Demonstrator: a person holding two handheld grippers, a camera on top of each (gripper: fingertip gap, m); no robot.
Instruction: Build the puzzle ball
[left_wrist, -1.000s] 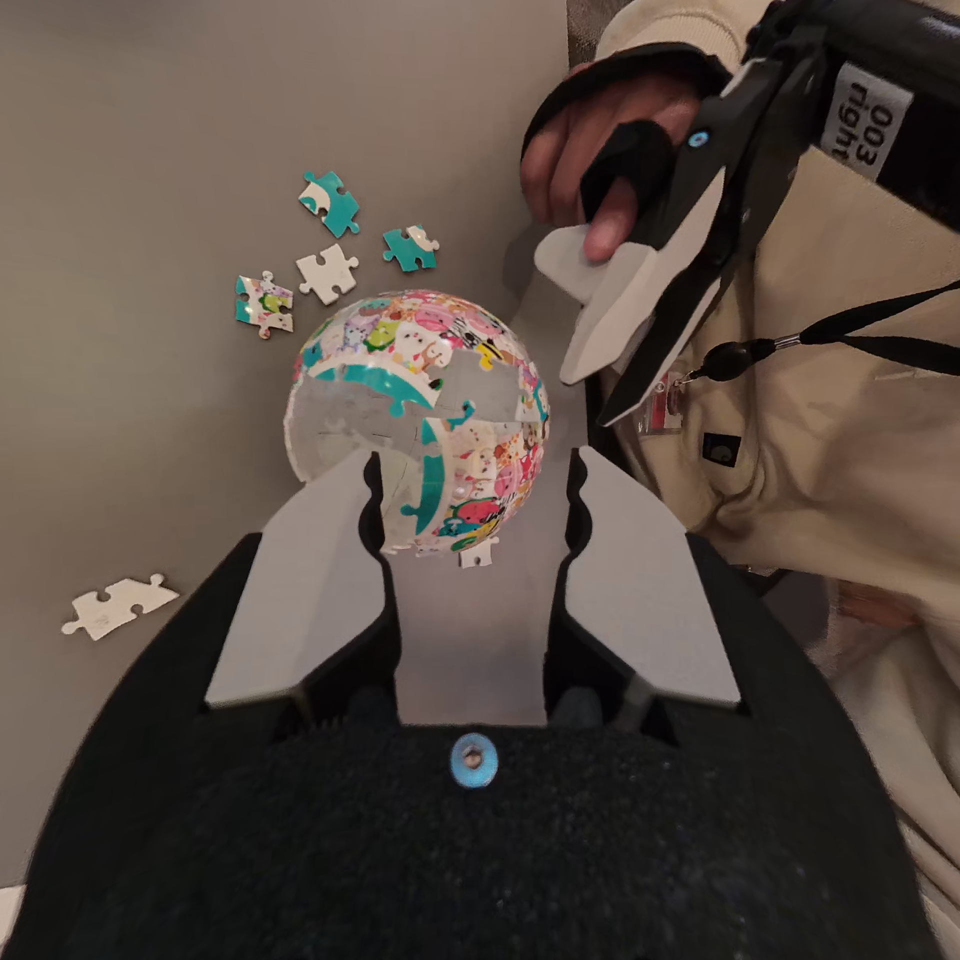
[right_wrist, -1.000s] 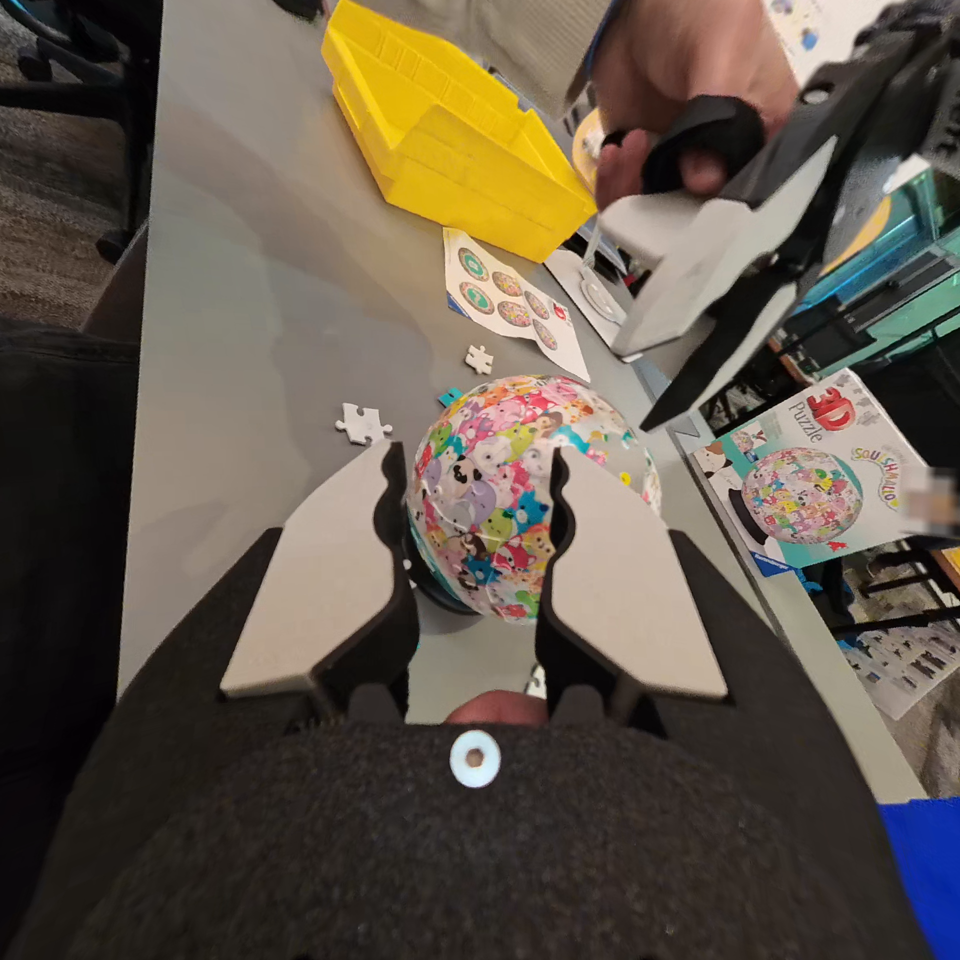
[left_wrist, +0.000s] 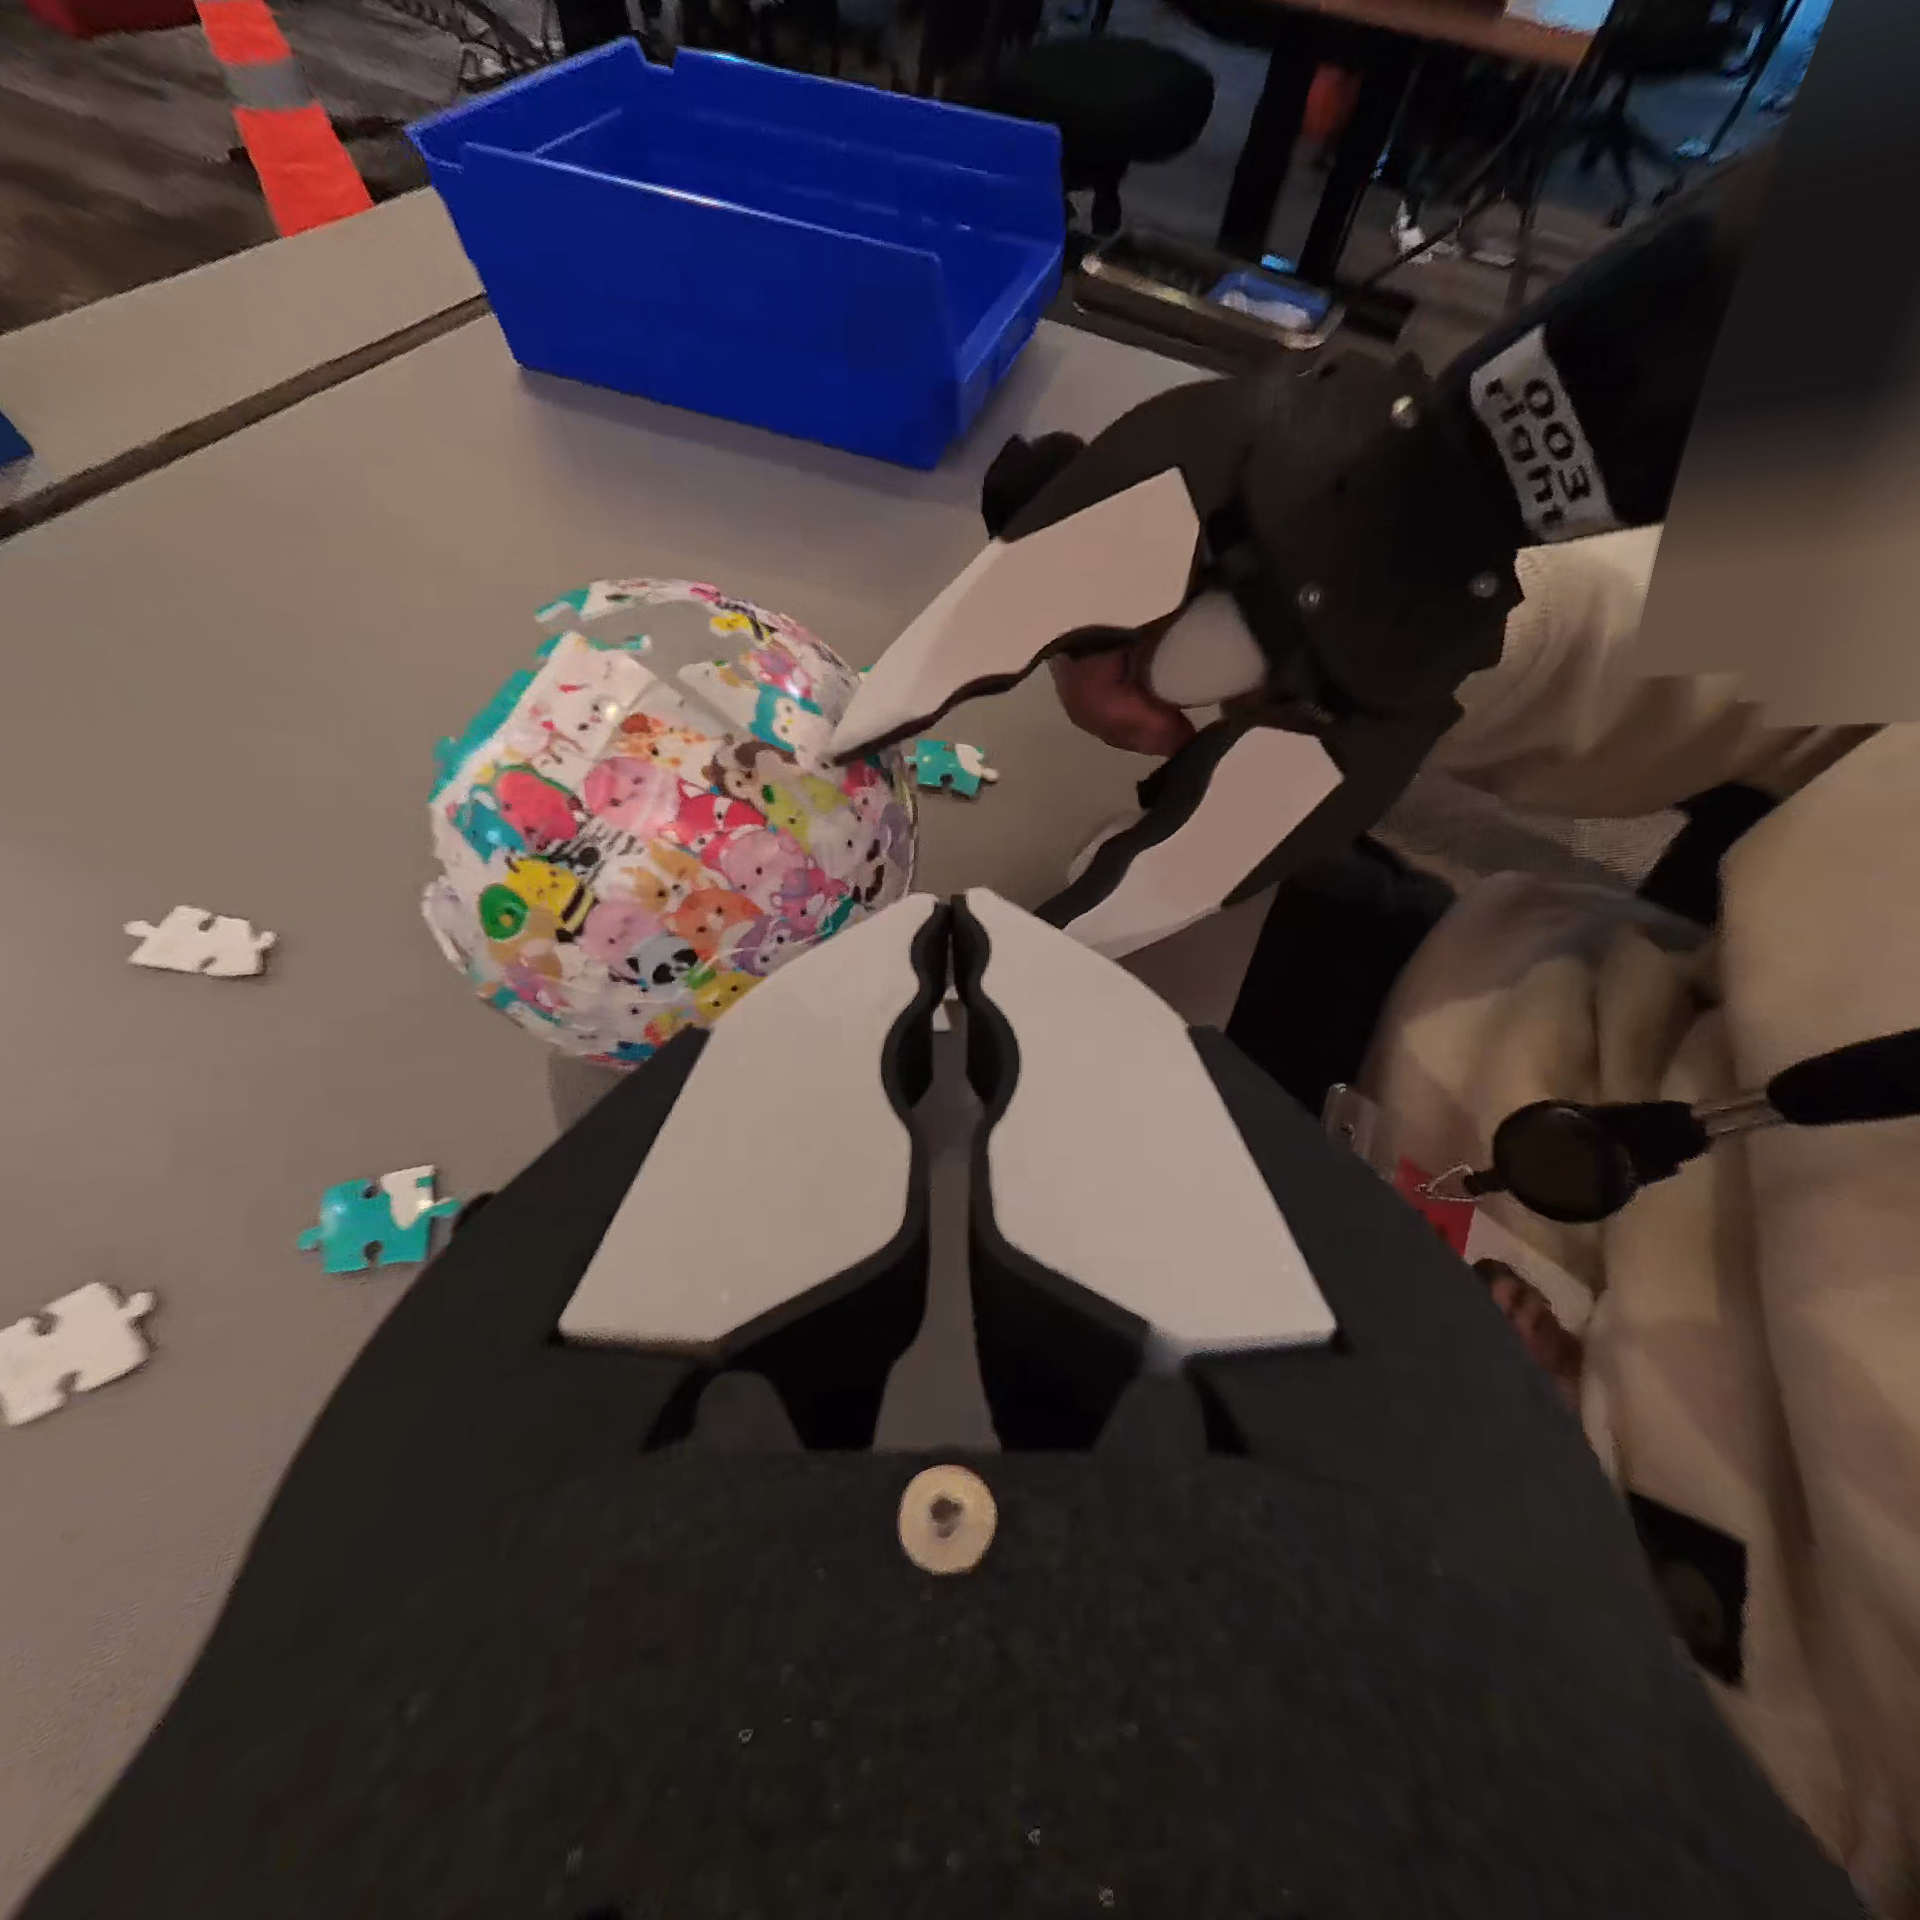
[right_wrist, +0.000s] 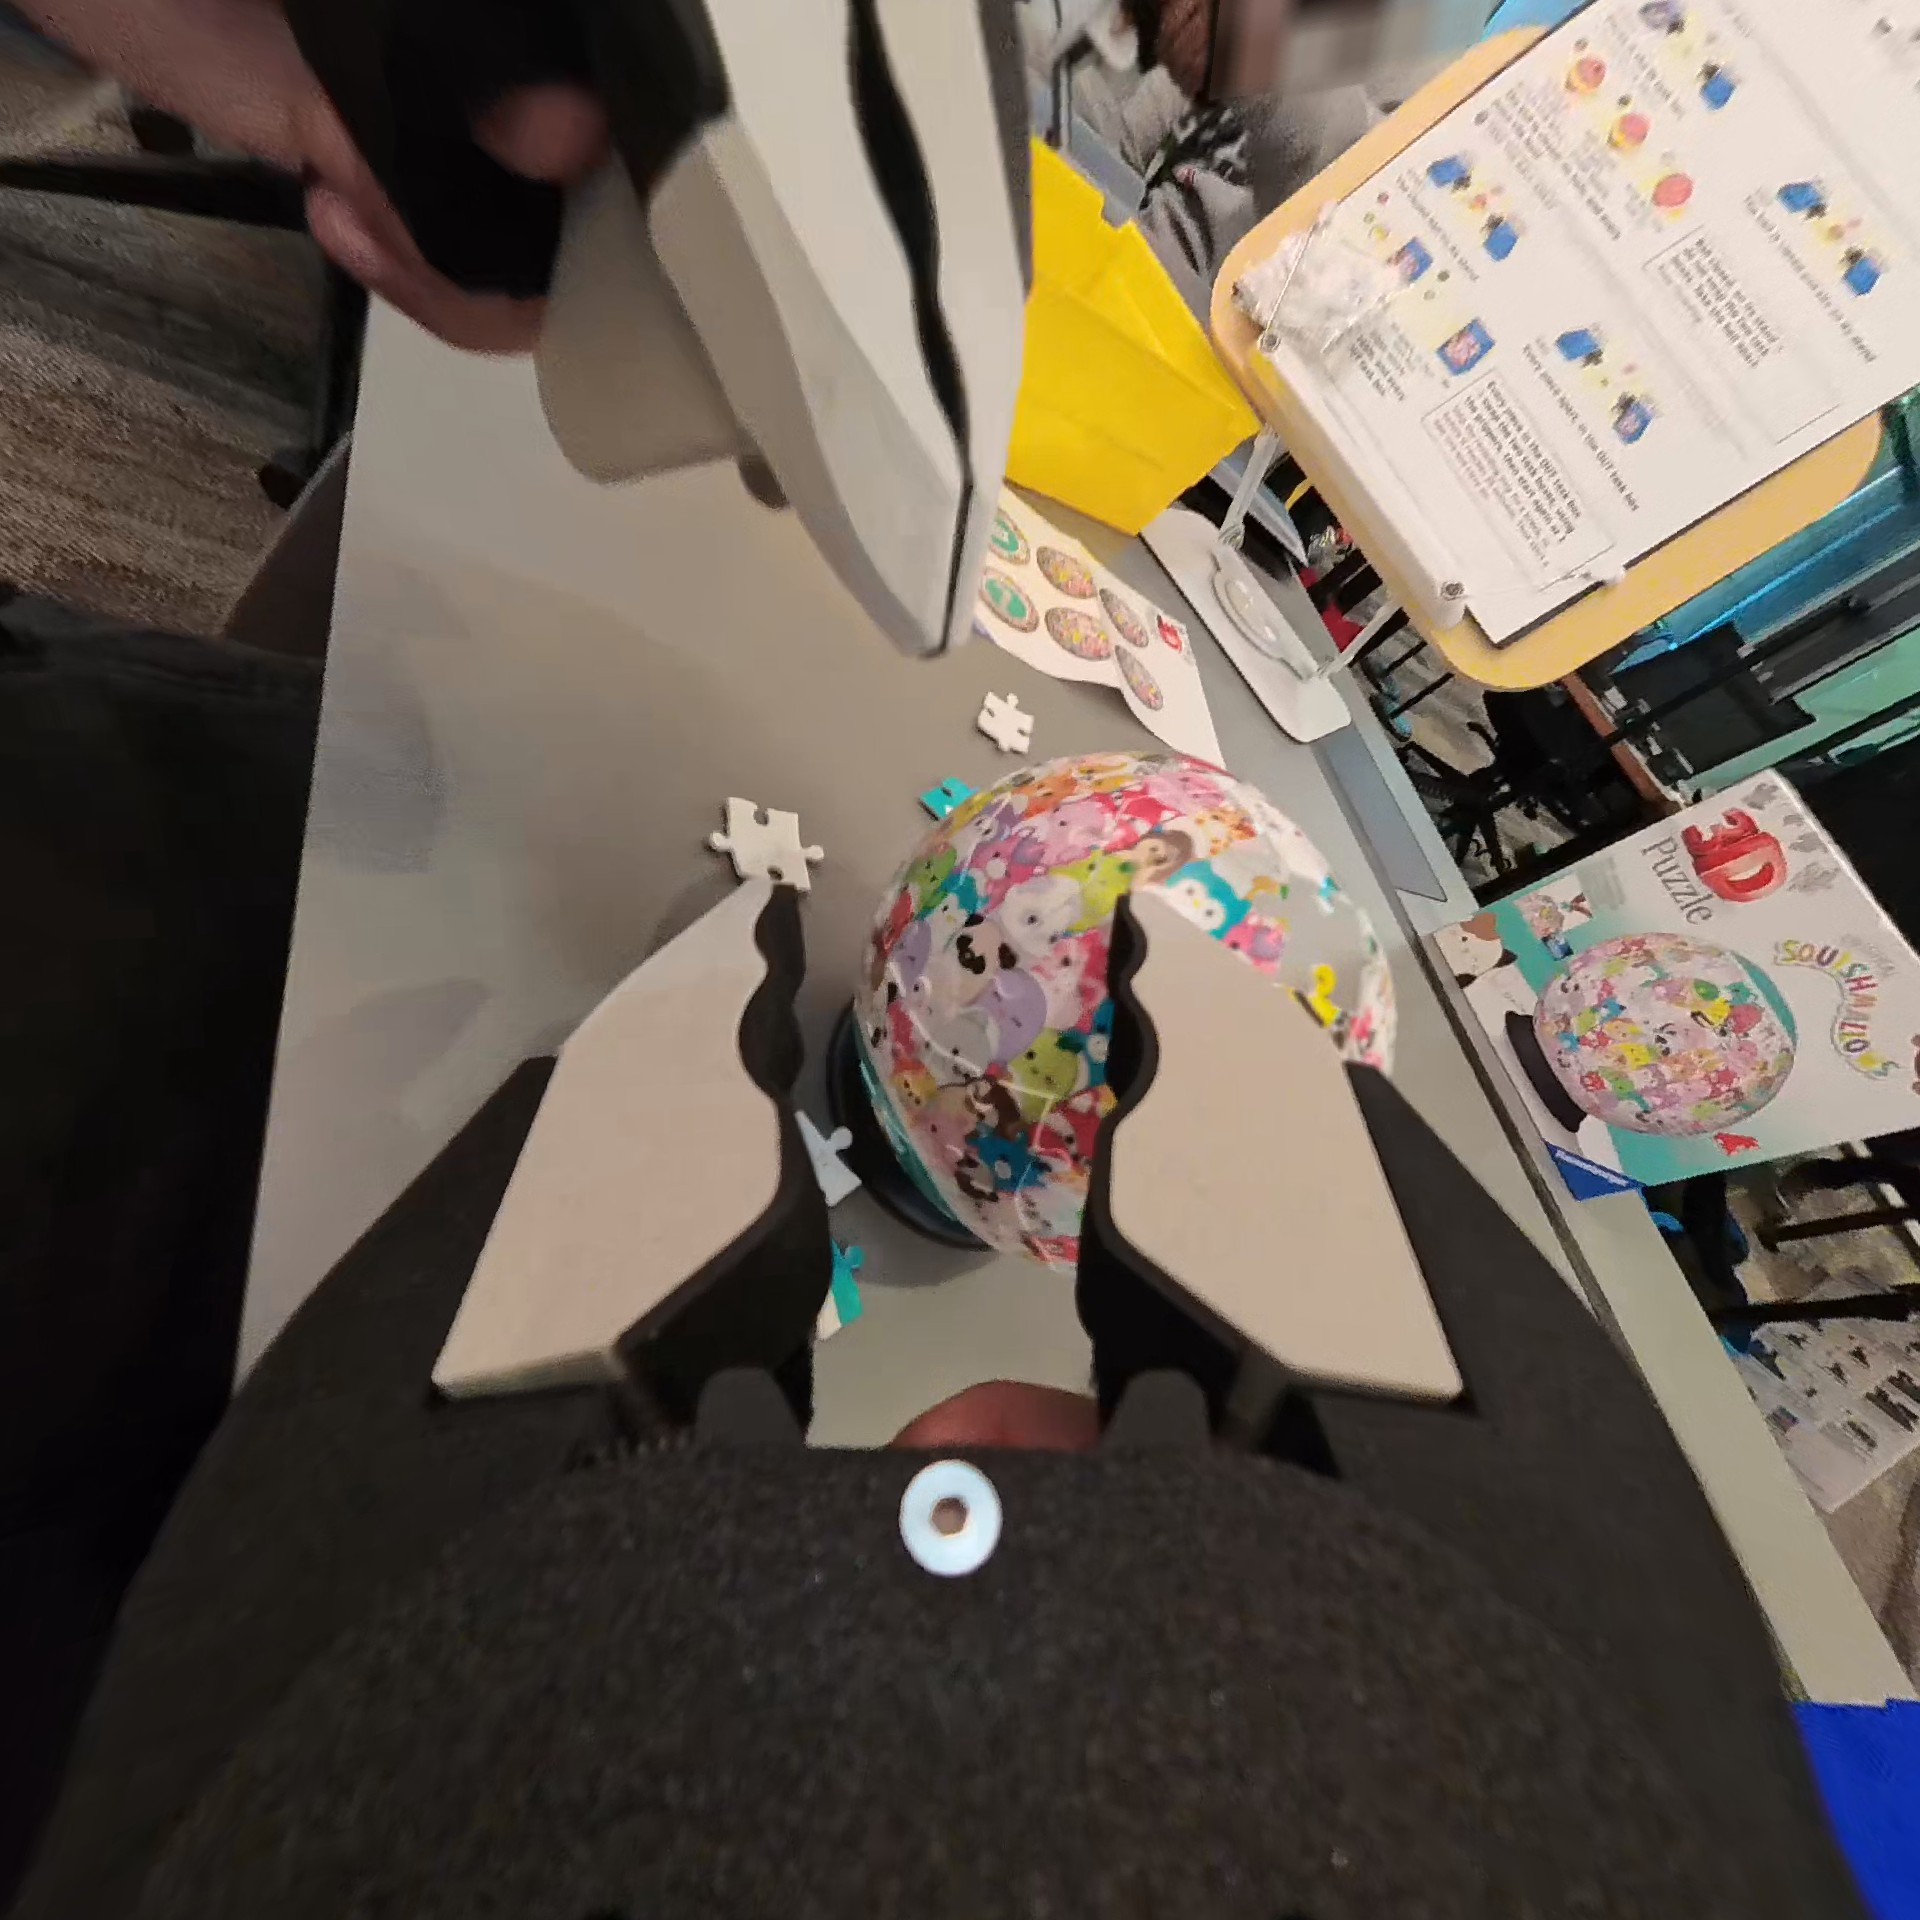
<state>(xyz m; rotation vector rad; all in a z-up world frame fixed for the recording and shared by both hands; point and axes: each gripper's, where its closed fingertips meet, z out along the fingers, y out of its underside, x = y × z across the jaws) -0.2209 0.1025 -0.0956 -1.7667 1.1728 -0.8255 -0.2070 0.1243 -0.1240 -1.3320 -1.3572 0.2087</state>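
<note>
The puzzle ball (left_wrist: 665, 821), covered in colourful cartoon animals, stands on the grey table (left_wrist: 312, 582) with a gap of missing pieces at its top. In the right wrist view the ball (right_wrist: 1049, 935) sits on a dark stand (right_wrist: 854, 1117). My left gripper (left_wrist: 951, 914) is shut, just to the right of the ball and near it, with nothing seen between its tips. In the right wrist view it (right_wrist: 935, 644) hangs above the table. My right gripper (right_wrist: 951, 909) is open over the ball. In the left wrist view its upper fingertip (left_wrist: 847, 743) touches the ball's upper right side.
Loose pieces lie around: white (left_wrist: 203, 940), teal (left_wrist: 374, 1221), white (left_wrist: 68, 1345), teal (left_wrist: 951, 767), white (right_wrist: 769, 847). A blue bin (left_wrist: 769, 249) stands behind the ball. A yellow bin (right_wrist: 1112, 405), a clipboard (right_wrist: 1558, 312) and the puzzle box (right_wrist: 1704, 997) are at the table's far side. The left gripper's tips are roughly 4 centimetres from the right gripper's.
My left gripper was open around the ball; it has let go, shut, and drawn back beside it. My right gripper has stayed open and come down onto the ball.
</note>
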